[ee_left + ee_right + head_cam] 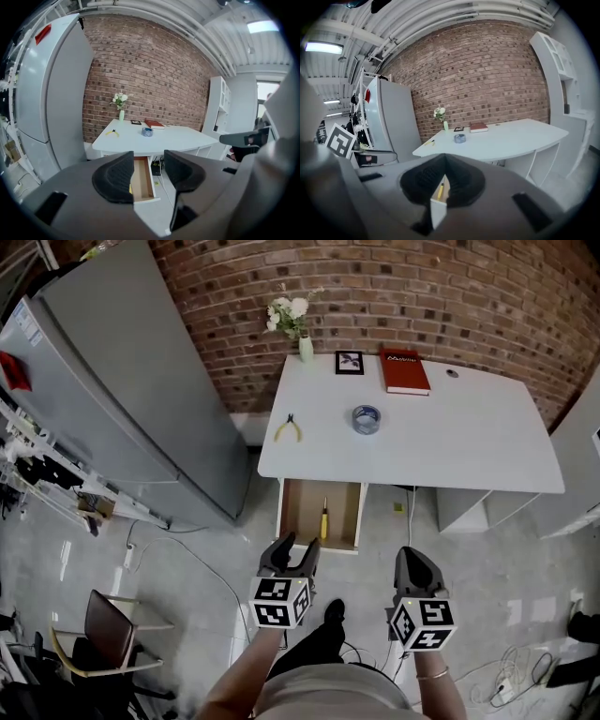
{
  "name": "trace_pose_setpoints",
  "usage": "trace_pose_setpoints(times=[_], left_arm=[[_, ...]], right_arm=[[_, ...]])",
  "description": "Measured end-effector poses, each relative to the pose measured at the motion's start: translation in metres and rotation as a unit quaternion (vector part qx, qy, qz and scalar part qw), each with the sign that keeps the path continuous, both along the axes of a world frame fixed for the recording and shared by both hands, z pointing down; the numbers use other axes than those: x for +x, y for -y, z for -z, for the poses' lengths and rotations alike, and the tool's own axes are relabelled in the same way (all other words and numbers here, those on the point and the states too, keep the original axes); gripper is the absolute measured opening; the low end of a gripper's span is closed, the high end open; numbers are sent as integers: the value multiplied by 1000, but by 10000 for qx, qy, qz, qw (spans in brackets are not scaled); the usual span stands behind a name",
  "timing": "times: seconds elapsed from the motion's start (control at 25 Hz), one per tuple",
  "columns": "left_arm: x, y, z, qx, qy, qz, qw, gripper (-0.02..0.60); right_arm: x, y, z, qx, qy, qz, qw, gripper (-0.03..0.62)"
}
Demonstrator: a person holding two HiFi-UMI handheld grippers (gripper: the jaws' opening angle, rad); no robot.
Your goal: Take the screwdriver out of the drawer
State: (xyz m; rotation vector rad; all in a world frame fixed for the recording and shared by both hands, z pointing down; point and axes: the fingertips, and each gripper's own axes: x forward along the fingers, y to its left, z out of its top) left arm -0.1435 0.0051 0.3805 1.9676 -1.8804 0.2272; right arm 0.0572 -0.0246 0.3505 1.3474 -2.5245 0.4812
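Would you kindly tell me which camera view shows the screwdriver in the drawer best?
The head view: the screwdriver lies fully visible in the open drawer. The right gripper view shows it small, beyond its jaws; the left gripper view shows only a yellow sliver.

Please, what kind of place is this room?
Probably an office or lab space in an industrial-style building: a bare brick wall, a white desk against it, and a tall grey refrigerator beside the desk.

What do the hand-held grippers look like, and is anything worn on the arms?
The left hand-held gripper and right hand-held gripper are dark grey, with black textured pads and white cubes of black square markers. No sleeves; a bracelet on the right wrist.
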Motion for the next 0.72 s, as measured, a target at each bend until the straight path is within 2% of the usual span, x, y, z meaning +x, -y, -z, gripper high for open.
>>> trace_pose_setpoints(times=[0.36,0.72], left_arm=[[-27,57,-6,-107,-99,-12,9999,189],[-39,74,-31,-416,-112,-88,9990,188]], right_arm=[[-42,62,7,122,-157,176,9996,2],[-56,78,-6,39,-188,181,9997,2]])
